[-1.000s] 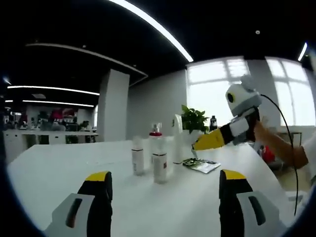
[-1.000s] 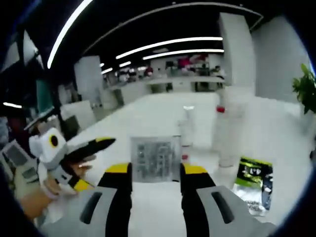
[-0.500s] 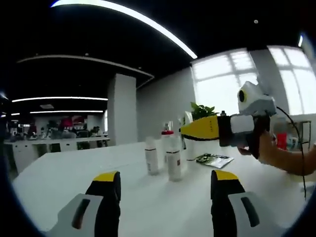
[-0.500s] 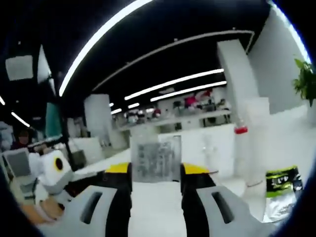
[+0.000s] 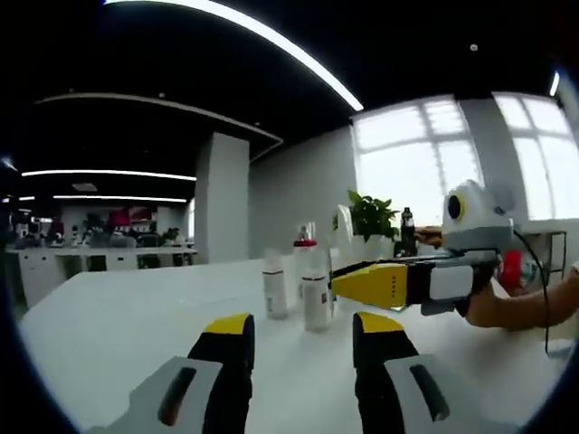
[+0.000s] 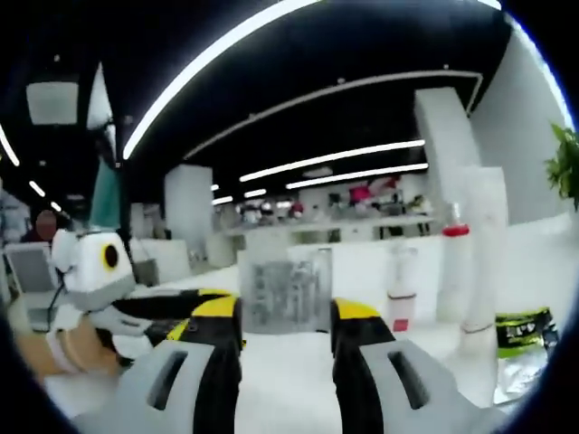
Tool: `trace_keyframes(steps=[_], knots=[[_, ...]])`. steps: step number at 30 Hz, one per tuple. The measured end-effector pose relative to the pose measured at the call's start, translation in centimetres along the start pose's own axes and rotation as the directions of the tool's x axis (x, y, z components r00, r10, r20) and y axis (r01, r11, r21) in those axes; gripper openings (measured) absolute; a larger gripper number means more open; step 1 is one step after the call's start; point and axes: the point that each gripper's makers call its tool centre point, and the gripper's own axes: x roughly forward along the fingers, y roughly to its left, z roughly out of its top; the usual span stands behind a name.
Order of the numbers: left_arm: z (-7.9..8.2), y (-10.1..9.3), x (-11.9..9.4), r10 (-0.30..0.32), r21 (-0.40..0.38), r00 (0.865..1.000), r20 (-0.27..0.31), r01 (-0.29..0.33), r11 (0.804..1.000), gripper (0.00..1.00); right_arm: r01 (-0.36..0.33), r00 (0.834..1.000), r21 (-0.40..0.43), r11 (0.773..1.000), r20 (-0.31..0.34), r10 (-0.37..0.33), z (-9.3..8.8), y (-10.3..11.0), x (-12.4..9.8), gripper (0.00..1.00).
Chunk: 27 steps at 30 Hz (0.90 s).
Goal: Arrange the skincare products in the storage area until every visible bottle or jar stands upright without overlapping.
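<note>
White desk (image 5: 118,334) stretches across an open office in the left gripper view. On it a cluster of small bottles (image 5: 316,287) stands upright, one with a red cap; those behind are hard to tell apart. The left hand-held gripper (image 5: 301,339) hangs above the desk, jaws spread with nothing between them. From the right, the right hand-held gripper (image 5: 375,283) reaches toward the bottles. In the right gripper view, the right hand-held gripper (image 6: 285,316) pinches a clear rectangular sachet (image 6: 285,294), its print blurred. A green and black packet (image 6: 520,348) lies beside a tall bottle (image 6: 478,262), partly cut off at the edge.
</note>
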Motion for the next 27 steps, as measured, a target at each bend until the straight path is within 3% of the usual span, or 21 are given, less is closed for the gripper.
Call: trace_keyframes(steps=[7, 12, 22, 27], knots=[[-0.3, -0.9, -0.1, -0.042, 0.004, 0.999, -0.013, 0.042, 0.999, 0.28, -0.038, 0.999, 0.01, 0.999, 0.006, 0.038, 0.0, 0.5, 0.2, 0.37], [-0.4, -1.1, 0.0, -0.047, 0.005, 0.999, -0.019, 0.047, 0.999, 0.27, -0.04, 0.999, 0.024, 0.999, 0.017, 0.04, 0.1, 0.8, 0.0, 0.37], [-1.1, -2.6, 0.0, -0.087, 0.059, 0.995, -0.048, 0.09, 0.994, 0.01, -0.052, 0.999, -0.008, 0.999, -0.01, 0.052, -0.6, 1.4, 0.1, 0.36], [-1.4, -3.3, 0.0, -0.102, 0.057, 0.993, -0.067, 0.106, 0.993, 0.0, -0.054, 0.998, -0.02, 0.998, -0.015, 0.054, -1.0, 1.5, 0.4, 0.37]])
